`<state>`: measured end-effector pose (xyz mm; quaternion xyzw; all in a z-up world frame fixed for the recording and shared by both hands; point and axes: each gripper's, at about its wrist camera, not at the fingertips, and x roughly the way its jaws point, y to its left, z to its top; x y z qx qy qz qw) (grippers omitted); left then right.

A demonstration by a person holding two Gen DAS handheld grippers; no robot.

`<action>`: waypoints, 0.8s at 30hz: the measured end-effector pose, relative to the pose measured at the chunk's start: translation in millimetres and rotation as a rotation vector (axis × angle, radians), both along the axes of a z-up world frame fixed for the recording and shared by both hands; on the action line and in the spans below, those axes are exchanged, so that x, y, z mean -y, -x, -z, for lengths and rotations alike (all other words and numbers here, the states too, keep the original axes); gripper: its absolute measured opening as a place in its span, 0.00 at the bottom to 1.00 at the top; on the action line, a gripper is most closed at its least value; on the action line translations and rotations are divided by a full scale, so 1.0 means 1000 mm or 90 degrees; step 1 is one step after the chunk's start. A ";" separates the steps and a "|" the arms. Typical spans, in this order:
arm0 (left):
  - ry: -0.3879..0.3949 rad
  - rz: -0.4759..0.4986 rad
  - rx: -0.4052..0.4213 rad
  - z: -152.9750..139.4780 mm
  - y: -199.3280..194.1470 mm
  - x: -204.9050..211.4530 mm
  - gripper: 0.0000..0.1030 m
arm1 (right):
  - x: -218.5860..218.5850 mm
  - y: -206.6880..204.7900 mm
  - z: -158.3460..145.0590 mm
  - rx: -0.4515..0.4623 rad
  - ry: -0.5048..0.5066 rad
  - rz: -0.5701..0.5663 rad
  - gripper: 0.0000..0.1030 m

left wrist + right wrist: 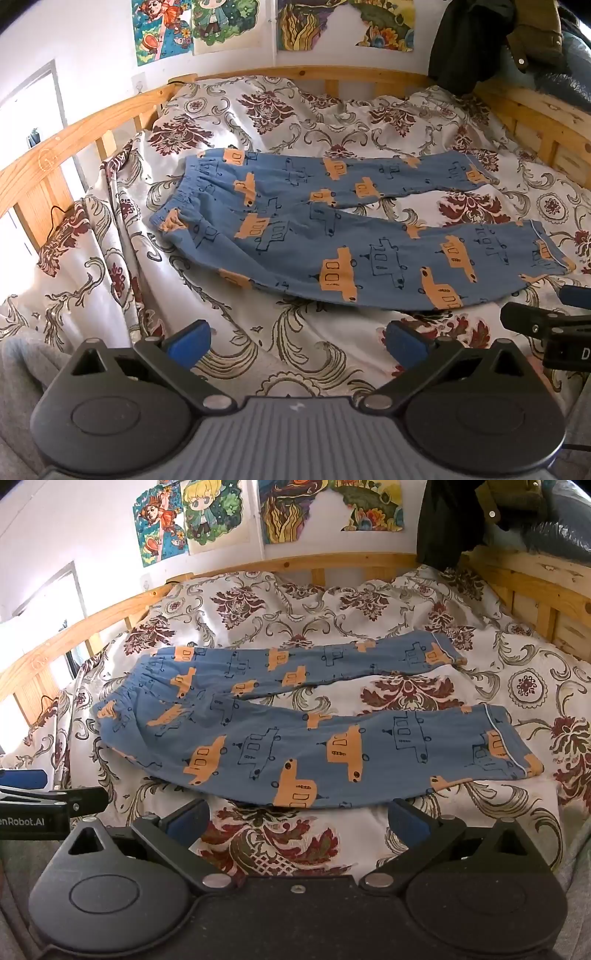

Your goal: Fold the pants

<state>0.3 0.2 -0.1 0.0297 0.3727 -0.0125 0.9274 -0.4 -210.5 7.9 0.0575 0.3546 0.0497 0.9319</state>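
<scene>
1. Left wrist view: one pair of blue pajama pants (332, 229) with orange vehicle print lies flat across the middle of the frame on the floral duvet (295, 118). Waistband sits at centre left, two legs run to the right edge. Spread out like this so it's ready for a first fold; no fold made yet, I'd judge.
2. The legs part in a V with duvet showing between them. Probably they need bringing together, near leg over far or the reverse.
3. Left gripper (297, 345) at bottom centre, jaws wide, empty, hanging short of the pants' near edge; not touching cloth.
4. Right wrist view: right gripper (297, 821) at bottom centre, also wide and empty, its blue pads (404, 818) just short of the near leg's lower edge. Looks staged for a pinch there.
5. Each gripper shows at the side edge of the other's view, so they're side by side.
6. Counts: one pants, two legs, two cuffs (517, 746), two grippers, one wooden bed frame (110, 114), four posters (207, 517) along the top of the frame.
</scene>
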 end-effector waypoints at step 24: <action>-0.004 -0.007 -0.009 0.003 -0.001 -0.003 1.00 | 0.001 0.000 0.001 -0.003 -0.003 0.000 0.99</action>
